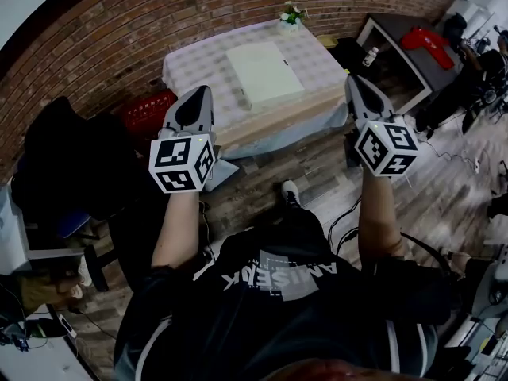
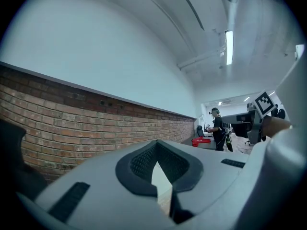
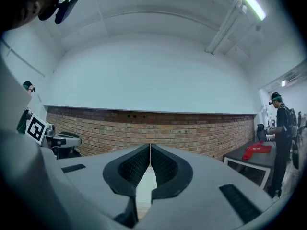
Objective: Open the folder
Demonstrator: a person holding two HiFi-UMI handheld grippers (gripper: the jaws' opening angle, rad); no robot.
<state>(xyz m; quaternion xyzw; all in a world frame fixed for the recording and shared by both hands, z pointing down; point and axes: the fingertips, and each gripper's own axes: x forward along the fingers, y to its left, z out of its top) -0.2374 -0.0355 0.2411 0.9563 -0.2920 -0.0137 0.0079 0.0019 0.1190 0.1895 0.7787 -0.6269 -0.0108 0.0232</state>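
Observation:
A pale white-green folder (image 1: pixel 264 73) lies flat and closed in the middle of a cloth-covered table (image 1: pixel 194 62) against the brick wall. My left gripper (image 1: pixel 200 95) hangs in the air before the table's near left edge, shut, nothing in it. My right gripper (image 1: pixel 354 81) floats off the table's near right corner, also shut and empty. Both point level toward the wall, well short of the folder. In the left gripper view the jaws (image 2: pixel 157 143) meet at their tips. The right gripper view shows the same closed tips (image 3: pixel 149 146), with a slice of the pale folder below.
A small flower pot (image 1: pixel 291 15) stands at the table's far edge. A red crate (image 1: pixel 148 111) sits left of the table, a dark chair (image 1: pixel 71 165) further left. Right of the table is a dark desk (image 1: pixel 405 50) with a red object (image 1: pixel 427 42). Cables trail over the floor.

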